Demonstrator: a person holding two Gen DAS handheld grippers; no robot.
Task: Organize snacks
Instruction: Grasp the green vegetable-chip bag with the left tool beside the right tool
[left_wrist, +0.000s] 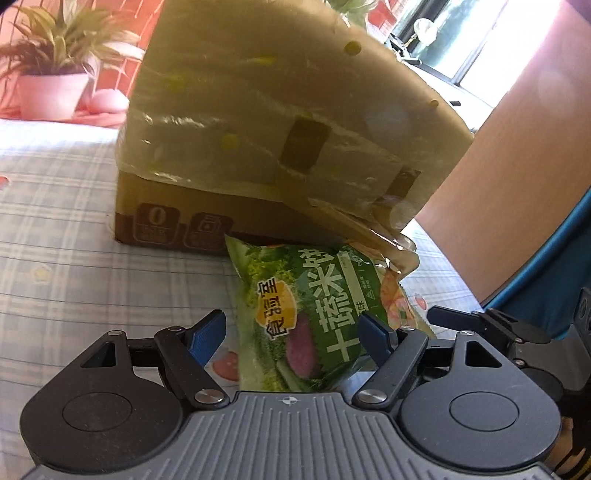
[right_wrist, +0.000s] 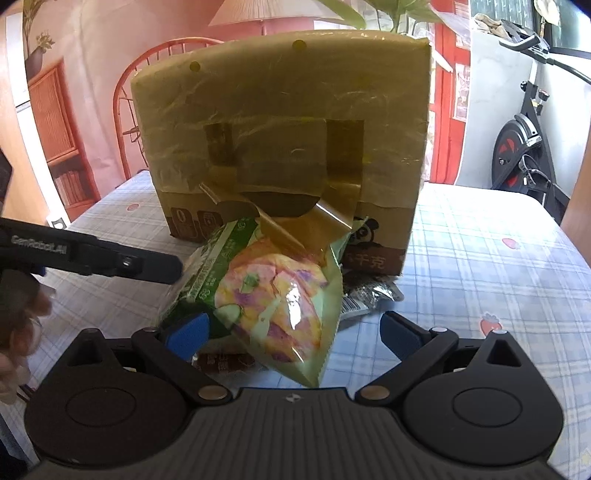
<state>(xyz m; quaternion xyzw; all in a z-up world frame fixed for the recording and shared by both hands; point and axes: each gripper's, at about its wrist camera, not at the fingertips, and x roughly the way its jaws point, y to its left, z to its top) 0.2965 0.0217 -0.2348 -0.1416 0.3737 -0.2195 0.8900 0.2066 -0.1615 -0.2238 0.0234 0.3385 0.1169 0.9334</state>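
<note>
Where the taped cardboard box (right_wrist: 280, 147) stands shut, green snack bag (right_wrist: 273, 306) before it; both hand-held grippers, left (left_wrist: 295, 332) and right (right_wrist: 295, 332), wide, empty.

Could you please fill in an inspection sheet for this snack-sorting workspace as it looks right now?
Surface: table under a pale blue checked cloth with strawberry prints.
Job's things: green vegetable-crisp snack bag leaning at the front of a taped brown cardboard box; small dark foil packet and brown packet beside it.
Clutter: loose tape strip hanging off the box.
Grippers: left gripper open, straddling the bag; right gripper open, bag between its blue pads.
Cables: nothing seen.
Surroundings: potted plant, red chair, exercise bike, window.
</note>
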